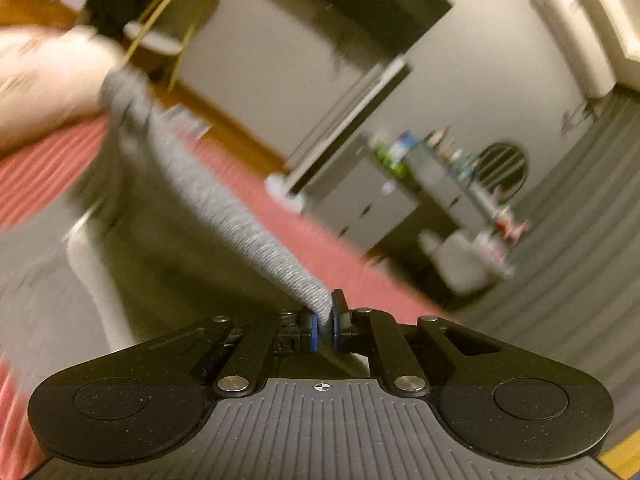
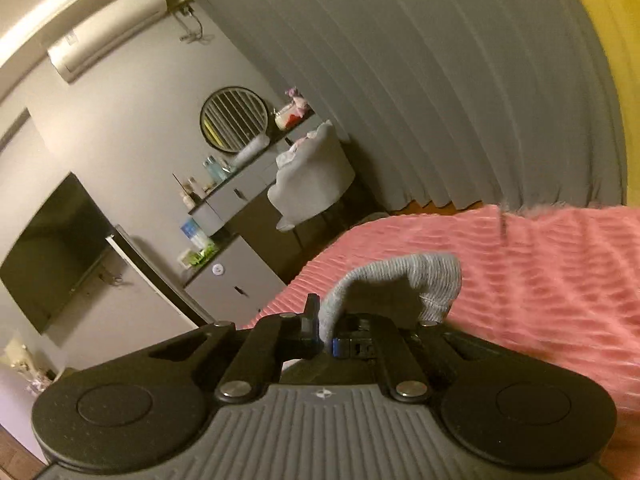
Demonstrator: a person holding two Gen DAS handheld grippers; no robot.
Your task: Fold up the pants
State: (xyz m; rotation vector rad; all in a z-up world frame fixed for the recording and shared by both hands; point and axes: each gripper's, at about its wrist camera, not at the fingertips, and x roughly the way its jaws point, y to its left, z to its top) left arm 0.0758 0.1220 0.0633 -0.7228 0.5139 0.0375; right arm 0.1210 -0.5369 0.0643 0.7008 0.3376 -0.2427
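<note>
Both my jaws clamped on soft grey knit pants [image 1: 224,208]. Pants stretch long from left gripper [image 1: 326,320], hanging above pink ribbed bed [image 2: 540,280]; right gripper [image 2: 326,332] pinches other end.

Home bedroom; pink bedspread [image 2: 540,280], wall TV [image 2: 52,248], vanity mirror [image 2: 234,119], grey curtains [image 2: 440,80], AC unit [image 2: 108,24].

Ribbed grey knit pants [image 1: 224,208]
</note>
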